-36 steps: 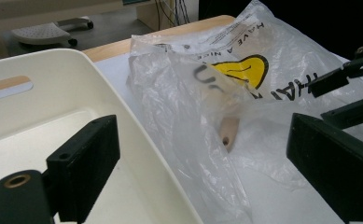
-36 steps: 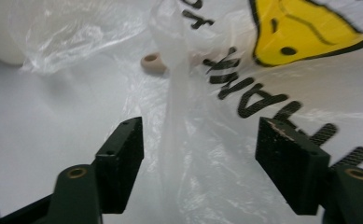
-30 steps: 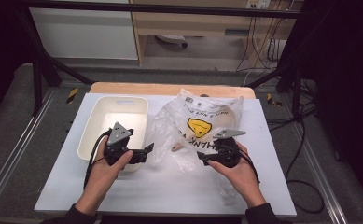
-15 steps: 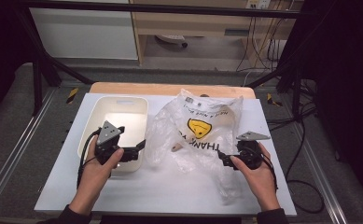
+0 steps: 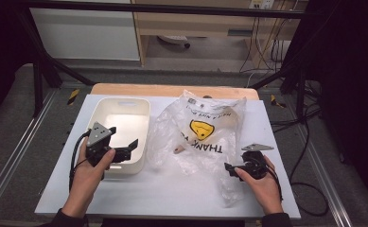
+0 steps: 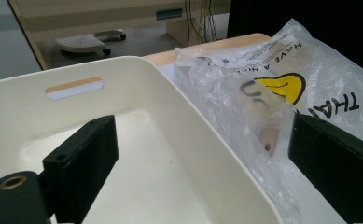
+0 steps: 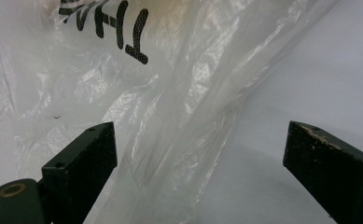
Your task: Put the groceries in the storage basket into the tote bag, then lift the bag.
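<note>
A clear plastic bag (image 5: 205, 135) with a yellow smiley and black lettering lies crumpled mid-table. Something small and beige (image 6: 268, 140) shows through its film near the bag's left edge. Left of it stands a white plastic bin (image 5: 107, 113), with nothing visible inside. My left gripper (image 5: 127, 150) hovers open over the bin's near right corner, its jaws straddling the bin's right wall (image 6: 202, 140). My right gripper (image 5: 230, 169) is open at the bag's near right corner, where a loose fold of the bag (image 7: 184, 121) lies between its wide-apart jaws (image 7: 200, 140), ungripped.
The white table top (image 5: 172, 191) sits on a wooden table whose far edge (image 5: 172, 90) shows behind the bin and bag. Metal frame rails (image 5: 16, 142) run along both sides, and cables (image 5: 309, 142) hang off to the right.
Both grippers have drawn apart from the bag's middle. The left one moved left over the bin. The right one moved right and nearer to the front edge.
</note>
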